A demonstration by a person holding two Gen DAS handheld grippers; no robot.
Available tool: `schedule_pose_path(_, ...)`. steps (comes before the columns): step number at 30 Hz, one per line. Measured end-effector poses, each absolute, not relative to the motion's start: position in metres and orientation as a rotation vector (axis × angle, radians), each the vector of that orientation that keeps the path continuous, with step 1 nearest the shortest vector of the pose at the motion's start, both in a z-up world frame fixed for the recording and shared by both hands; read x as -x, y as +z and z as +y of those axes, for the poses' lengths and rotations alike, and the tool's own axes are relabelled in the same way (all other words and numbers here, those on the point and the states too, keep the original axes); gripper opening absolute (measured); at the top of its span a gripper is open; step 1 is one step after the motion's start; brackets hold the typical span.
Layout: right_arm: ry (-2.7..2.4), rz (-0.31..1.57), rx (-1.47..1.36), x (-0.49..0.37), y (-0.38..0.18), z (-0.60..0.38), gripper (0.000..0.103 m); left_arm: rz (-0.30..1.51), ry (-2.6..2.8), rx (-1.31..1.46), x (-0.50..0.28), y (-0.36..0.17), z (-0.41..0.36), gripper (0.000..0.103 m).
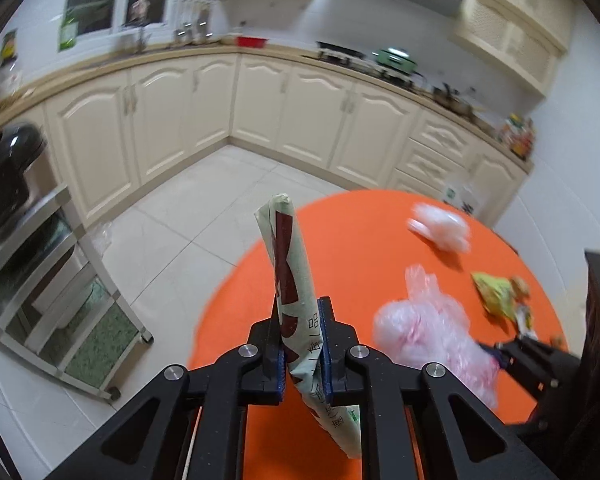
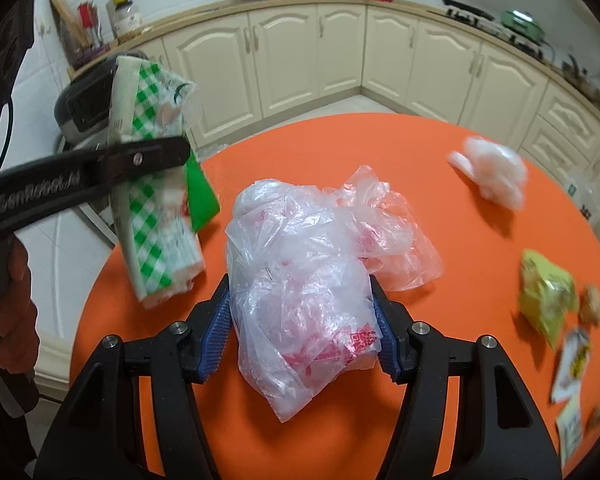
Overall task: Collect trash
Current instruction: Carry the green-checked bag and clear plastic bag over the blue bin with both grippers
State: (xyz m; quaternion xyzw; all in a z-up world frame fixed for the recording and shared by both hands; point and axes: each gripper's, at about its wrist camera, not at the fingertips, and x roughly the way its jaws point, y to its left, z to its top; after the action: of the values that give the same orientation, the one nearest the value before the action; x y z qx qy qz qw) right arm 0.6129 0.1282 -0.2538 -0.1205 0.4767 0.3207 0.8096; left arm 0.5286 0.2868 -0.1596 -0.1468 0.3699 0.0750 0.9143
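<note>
- The left hand-held gripper (image 1: 302, 344) is clamped on a flat paper packet (image 1: 290, 280). Its blue pads press on both sides of the packet.
- The packet is pale with dark red marks on one side. From the right wrist view it shows green and white checks (image 2: 152, 208).
- The packet sticks up out of the jaws and hangs down below them too. It is off the table, over the left edge.
- A person's hand (image 2: 14, 304) holds the handle of the left gripper at the far left of that view.
- The right hand-held gripper (image 2: 302, 332) is clamped on a crumpled clear plastic bag (image 2: 300, 280) with red print. The jaws stand partly apart, because the bag is fat, and the blue pads squeeze its sides.
- The bag is near the middle of the round orange table (image 2: 380, 144). I cannot tell if it is lifted up or touching the table.
- Another white crumpled plastic wad (image 2: 492, 176) lies far on the right side of the table.
- A yellow-green snack wrapper (image 2: 548, 300) lies on the right side, nearer. Small packets (image 2: 572, 364) lie just beside it.
- Cream cupboards (image 2: 300, 52) stand far behind the table, and the floor (image 1: 188, 216) has pale tiles.
- A metal cart (image 1: 60, 280) with shelves stands on the left.
</note>
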Motion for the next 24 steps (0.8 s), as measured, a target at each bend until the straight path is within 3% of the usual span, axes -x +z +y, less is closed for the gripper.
schedule_pose_path(15,0.444,0.870,0.100,-0.484,-0.160,-0.090,0.059,0.693,-0.163,0.005,-0.418,-0.093,0.060,0.010)
schedule_pose_path(24,0.143,0.881,0.044,-0.371,-0.163,-0.245,0.059,0.750,-0.470,-0.174,-0.350,-0.120,-0.114,0.010)
